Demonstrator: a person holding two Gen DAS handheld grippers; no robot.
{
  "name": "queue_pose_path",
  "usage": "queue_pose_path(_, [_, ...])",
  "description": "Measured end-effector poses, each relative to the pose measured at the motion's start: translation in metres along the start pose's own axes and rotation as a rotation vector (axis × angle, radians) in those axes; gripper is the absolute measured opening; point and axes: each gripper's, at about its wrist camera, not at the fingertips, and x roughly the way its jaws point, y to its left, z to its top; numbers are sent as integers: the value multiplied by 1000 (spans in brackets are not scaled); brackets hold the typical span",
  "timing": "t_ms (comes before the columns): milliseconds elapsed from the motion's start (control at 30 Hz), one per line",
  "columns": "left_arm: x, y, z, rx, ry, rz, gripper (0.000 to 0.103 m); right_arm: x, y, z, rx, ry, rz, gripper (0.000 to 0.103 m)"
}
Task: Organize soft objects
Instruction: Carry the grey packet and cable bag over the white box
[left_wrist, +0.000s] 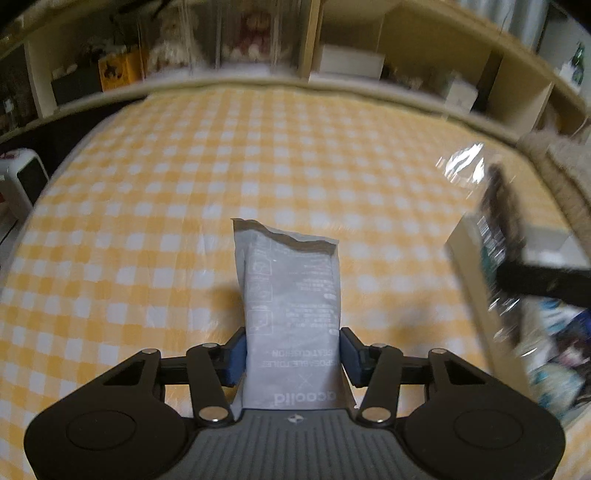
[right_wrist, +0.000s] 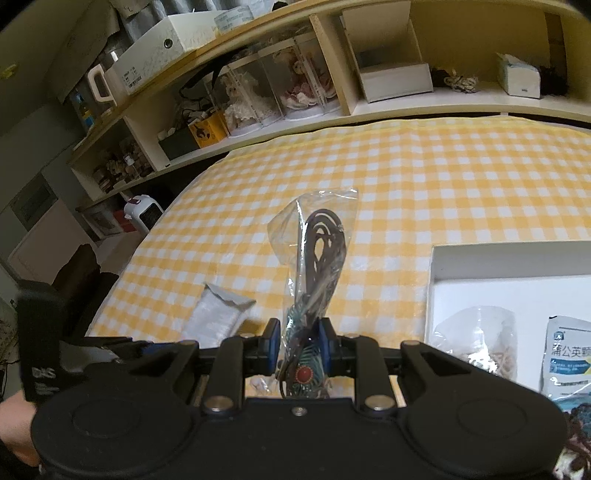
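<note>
My left gripper (left_wrist: 293, 354) is shut on a grey printed packet (left_wrist: 291, 288), its blue pads pressing both sides of the lower half. The packet stands up above the yellow checked bedsheet (left_wrist: 184, 184). My right gripper (right_wrist: 297, 347) is shut on a clear plastic bag (right_wrist: 321, 240) holding a coiled black cord and a feather-patterned ornament. In the right wrist view the grey packet (right_wrist: 218, 314) shows to the left of that bag. In the left wrist view the clear bag (left_wrist: 495, 206) hangs blurred at the right, over the white box (left_wrist: 465, 266).
The open white box (right_wrist: 517, 258) lies on the bed at the right. It holds a clear bag of pale pieces (right_wrist: 484, 343) and a white-and-blue sachet (right_wrist: 569, 354). Wooden shelves with doll cases (right_wrist: 295, 88) run behind the bed. A small white heater (right_wrist: 142, 214) stands beside the bed.
</note>
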Motion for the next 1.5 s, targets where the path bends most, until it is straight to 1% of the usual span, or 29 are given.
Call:
queue_pose_path(100, [-25,-6,10,13,-65,-19,52,-9,4,-1,-11,-10,3,23])
queue_pose_path(267, [-59,-18,18,6,-138,-62,52,-31,8,0,-44,-35,4,23])
queue_pose_path(367, [-71,-31,18,13,-174,-85,52,-47,7,3,-54,-61,1,23])
queue_pose_path(433, [-71,-43,17,20,-196,-100,52,-60,5,5,-57,-80,-2,23])
queue_pose_path(567, [-82,-67,25,50,-240,-132,52,-85,-9,9,-69,-111,-21,23])
queue_pose_path(767, [-84,-117,37,96,-284,-215,52,-119,-48,14,-68,-152,-106,23])
queue_pose_path(833, [-79,-136,41,106,-283,-250,52,-130,-65,14,-61,-164,-138,23])
queue_pose_path(900, [-71,-156,43,101,-279,-305,52,-140,-84,12,-51,-177,-170,23])
queue_pose_path(1000, [-52,-185,47,91,-248,-378,52,-154,-113,7,-33,-192,-216,23])
queue_pose_path(1200, [-7,-250,57,128,-224,-442,52,-173,-172,-7,4,-217,-307,23])
queue_pose_path(1367, [32,-302,63,234,-246,-458,52,-179,-217,-21,57,-217,-353,23])
queue_pose_path(1500, [69,-336,64,238,-202,-554,52,-182,-241,-29,72,-225,-377,23])
